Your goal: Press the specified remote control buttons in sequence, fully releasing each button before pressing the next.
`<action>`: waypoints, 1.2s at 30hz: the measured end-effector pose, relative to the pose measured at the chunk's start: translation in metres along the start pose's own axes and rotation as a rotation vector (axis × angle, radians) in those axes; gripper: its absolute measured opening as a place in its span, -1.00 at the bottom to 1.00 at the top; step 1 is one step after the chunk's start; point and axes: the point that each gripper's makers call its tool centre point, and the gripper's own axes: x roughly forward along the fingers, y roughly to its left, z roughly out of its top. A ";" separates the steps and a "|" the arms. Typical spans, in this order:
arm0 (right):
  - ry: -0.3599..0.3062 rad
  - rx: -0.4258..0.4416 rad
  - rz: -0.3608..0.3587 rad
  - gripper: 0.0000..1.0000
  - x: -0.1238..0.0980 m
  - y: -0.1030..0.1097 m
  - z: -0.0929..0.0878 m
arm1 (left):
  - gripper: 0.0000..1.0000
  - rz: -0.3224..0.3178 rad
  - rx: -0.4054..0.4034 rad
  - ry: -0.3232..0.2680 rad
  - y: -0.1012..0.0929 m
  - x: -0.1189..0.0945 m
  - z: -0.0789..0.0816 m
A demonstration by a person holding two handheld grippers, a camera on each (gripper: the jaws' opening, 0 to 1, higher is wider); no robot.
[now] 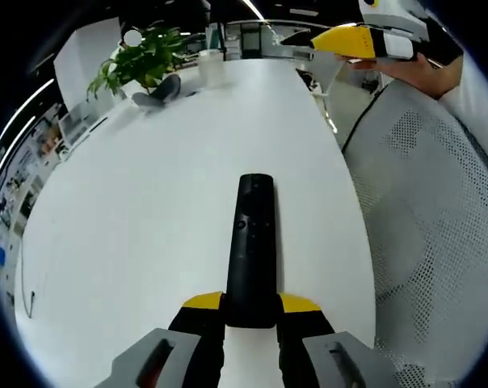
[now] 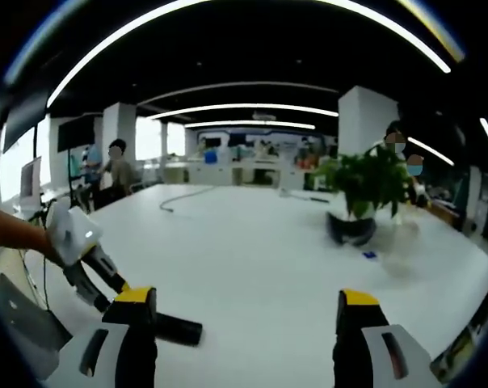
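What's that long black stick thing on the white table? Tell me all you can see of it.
It is a slim black remote control, matte, plastic by the look of it, with a few small buttons near its far end. It lies flat and lengthwise on the white table, pointing away from the camera. Its near end sits between the yellow-tipped jaws of the left gripper, which close on it. In the right gripper view its far end pokes out past the jaw.

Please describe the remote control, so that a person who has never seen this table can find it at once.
Look at the large white table with a potted plant at its far end. Near the table's closer edge, the left gripper holds a long, narrow remote control by its near end. It is the black object with small buttons on top, lying flat on the white surface.
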 end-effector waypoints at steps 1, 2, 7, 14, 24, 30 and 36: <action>0.001 0.000 0.001 0.82 0.000 0.000 0.000 | -0.54 0.004 0.006 0.000 0.004 0.000 0.001; 0.003 -0.001 0.003 0.82 0.000 0.000 -0.001 | -0.54 0.009 0.011 0.000 0.007 0.000 0.001; 0.031 -0.012 0.007 0.80 0.002 0.002 -0.005 | -0.54 0.051 0.042 0.012 0.034 0.002 0.001; 0.036 -0.028 -0.004 0.76 0.002 0.001 -0.007 | -0.54 0.076 0.025 0.016 0.062 0.003 0.001; 0.035 -0.036 -0.036 0.75 0.001 -0.004 -0.007 | -0.54 0.119 0.073 0.031 0.103 0.005 0.008; 0.046 -0.046 -0.038 0.75 0.002 -0.004 -0.009 | -0.54 0.152 0.088 0.053 0.128 0.006 0.007; 0.059 -0.046 -0.037 0.74 0.003 -0.004 -0.011 | -0.54 0.173 0.100 0.069 0.148 0.004 0.005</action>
